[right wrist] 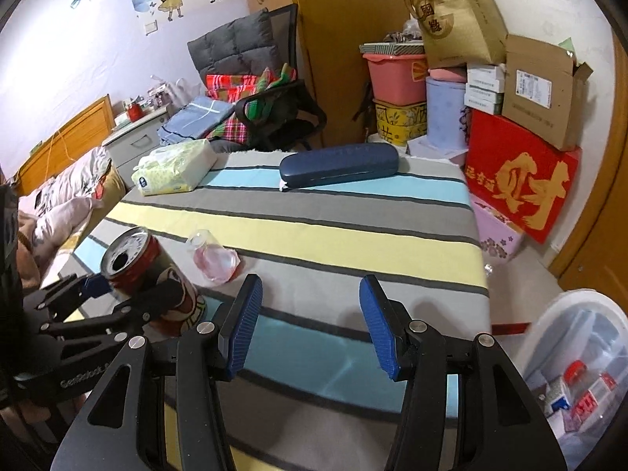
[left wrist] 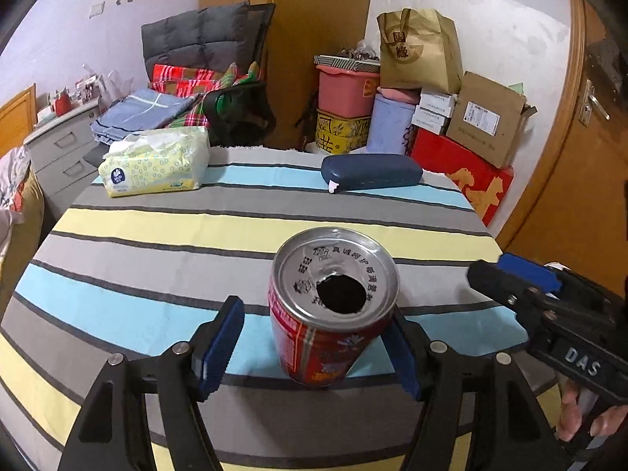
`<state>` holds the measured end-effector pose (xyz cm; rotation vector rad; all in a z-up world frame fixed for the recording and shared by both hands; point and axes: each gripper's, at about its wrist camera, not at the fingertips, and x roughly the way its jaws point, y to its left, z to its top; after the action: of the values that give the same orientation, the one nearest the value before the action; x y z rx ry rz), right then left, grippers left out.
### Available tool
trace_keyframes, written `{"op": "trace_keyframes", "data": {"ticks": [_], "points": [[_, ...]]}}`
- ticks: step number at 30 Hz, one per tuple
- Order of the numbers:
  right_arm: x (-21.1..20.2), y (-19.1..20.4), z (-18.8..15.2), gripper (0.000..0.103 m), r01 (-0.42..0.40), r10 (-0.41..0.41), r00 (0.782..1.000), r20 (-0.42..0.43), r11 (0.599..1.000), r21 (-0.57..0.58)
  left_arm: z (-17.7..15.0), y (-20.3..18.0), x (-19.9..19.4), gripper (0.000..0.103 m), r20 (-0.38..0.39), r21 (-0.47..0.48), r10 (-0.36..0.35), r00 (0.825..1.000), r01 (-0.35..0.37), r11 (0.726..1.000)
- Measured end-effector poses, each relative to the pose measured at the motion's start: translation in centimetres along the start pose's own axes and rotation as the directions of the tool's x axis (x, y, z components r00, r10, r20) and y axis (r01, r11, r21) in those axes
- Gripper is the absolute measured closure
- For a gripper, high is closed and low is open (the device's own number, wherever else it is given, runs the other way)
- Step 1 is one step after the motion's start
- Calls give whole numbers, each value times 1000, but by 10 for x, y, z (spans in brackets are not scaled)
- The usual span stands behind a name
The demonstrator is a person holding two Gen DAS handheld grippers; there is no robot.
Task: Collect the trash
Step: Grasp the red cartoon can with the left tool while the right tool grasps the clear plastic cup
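Observation:
An opened red drink can (left wrist: 331, 314) stands upright on the striped tablecloth (left wrist: 196, 235). My left gripper (left wrist: 314, 349) is open with one blue pad on each side of the can; the right pad touches it and the left pad stands apart. The can also shows in the right wrist view (right wrist: 149, 274), between the left gripper's fingers (right wrist: 92, 284). A small crumpled clear plastic cup with pink residue (right wrist: 214, 255) lies on the cloth beside the can. My right gripper (right wrist: 310, 322) is open and empty above the cloth. It shows at the right edge of the left wrist view (left wrist: 514, 274).
A tissue pack (left wrist: 155, 165) and a dark blue glasses case (left wrist: 371, 170) lie at the table's far edge. A white bin holding trash (right wrist: 581, 357) stands on the floor to the right. Boxes, bags and a chair crowd the space behind the table.

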<state>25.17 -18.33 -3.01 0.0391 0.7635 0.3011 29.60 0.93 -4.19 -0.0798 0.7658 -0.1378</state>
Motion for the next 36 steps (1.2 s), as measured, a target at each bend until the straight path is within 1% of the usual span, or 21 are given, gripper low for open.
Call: {"op": "trace_keyframes", "data": {"ticks": [1,2,8,12,14,18,22,28,29,30,31,36], "points": [[2,2,1,50,-3,3,1000,-6,1000,-1,0,1,-1,46,3,0,1,1000,-1,1000],[4,4,2,50,-7,7,1000,-8,1000,-5,1,4,-2,49,3,-4,-3,1000,3,1000],[17,20,4,50,-30,28,999,-38,999,-39,2,25,-5,50,-7,-5,32,999,-32,999],[28,31,6,50,-56,53,997,-56,997,-62,2,45,-8,50,2,-20,79,997,-79,997],[34,37,7,50,-74,69,995,-68,995,-72,3,55,-9,50,3,-39,74,997,-73,997],[45,54,9,50,-97,87,992,-89,990,-107,3,69,-10,50,3,-46,100,995,-99,994],[55,66,14,50,-93,79,992,-99,986,-139,4,81,-10,50,3,-72,97,995,-97,993],[66,73,20,50,-65,51,993,-107,989,-133,6,83,-8,50,5,-72,93,996,-92,993],[66,73,20,51,-63,49,993,-109,990,-128,6,83,-8,50,5,-73,94,996,-93,993],[66,72,19,62,-65,51,993,-110,990,-122,7,83,-8,50,4,-71,95,995,-94,993],[66,71,19,70,-59,46,993,-110,991,-118,7,83,-8,50,4,-69,94,996,-94,993],[62,69,18,70,-49,39,994,-100,994,-100,7,81,-8,50,3,-66,98,995,-98,993]]}}
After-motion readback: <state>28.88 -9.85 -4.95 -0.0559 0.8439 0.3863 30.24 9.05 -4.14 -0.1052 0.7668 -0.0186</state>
